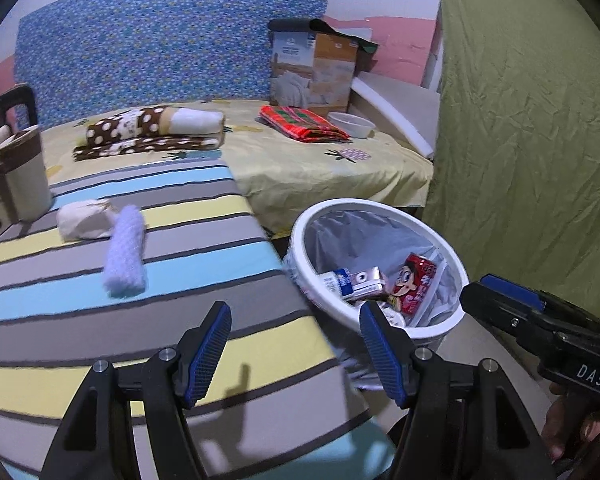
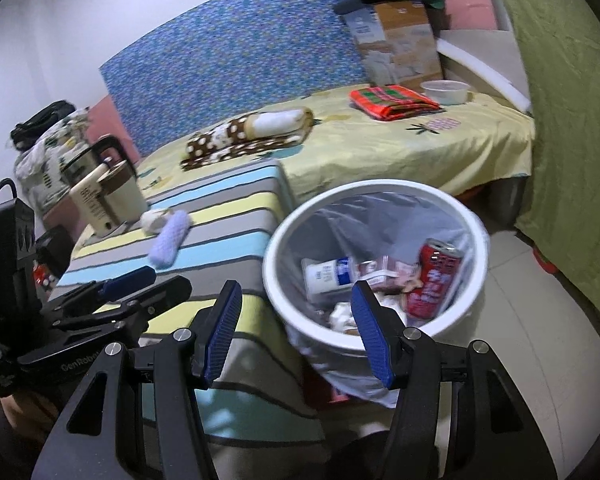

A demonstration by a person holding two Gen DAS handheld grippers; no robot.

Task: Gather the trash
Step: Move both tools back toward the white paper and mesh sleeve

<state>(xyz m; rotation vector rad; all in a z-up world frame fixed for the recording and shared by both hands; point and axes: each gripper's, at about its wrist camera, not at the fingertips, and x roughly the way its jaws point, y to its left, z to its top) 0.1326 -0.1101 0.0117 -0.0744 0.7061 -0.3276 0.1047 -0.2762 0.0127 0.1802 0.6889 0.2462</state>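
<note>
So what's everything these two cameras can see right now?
bin: one, white with clear liner, on the floor beside the striped table
can: one, red, in the bin
bottle: one, white and blue, in the bin
carton: one, small, silver, in the bin
tissue: one wad, white, on the striped table
cloth roll: one, lilac, touching the tissue
kettle: one, cream with dark handle, at the table's far end
blanket: one, brown with white dots, on the bed
folded cloth: one, red and green, on the bed
bowl: one, white, beside the folded cloth
box: one, cardboard, at the bed's back
left gripper: black, blue pads, jaws open, empty
right gripper: same, jaws open, empty
</note>
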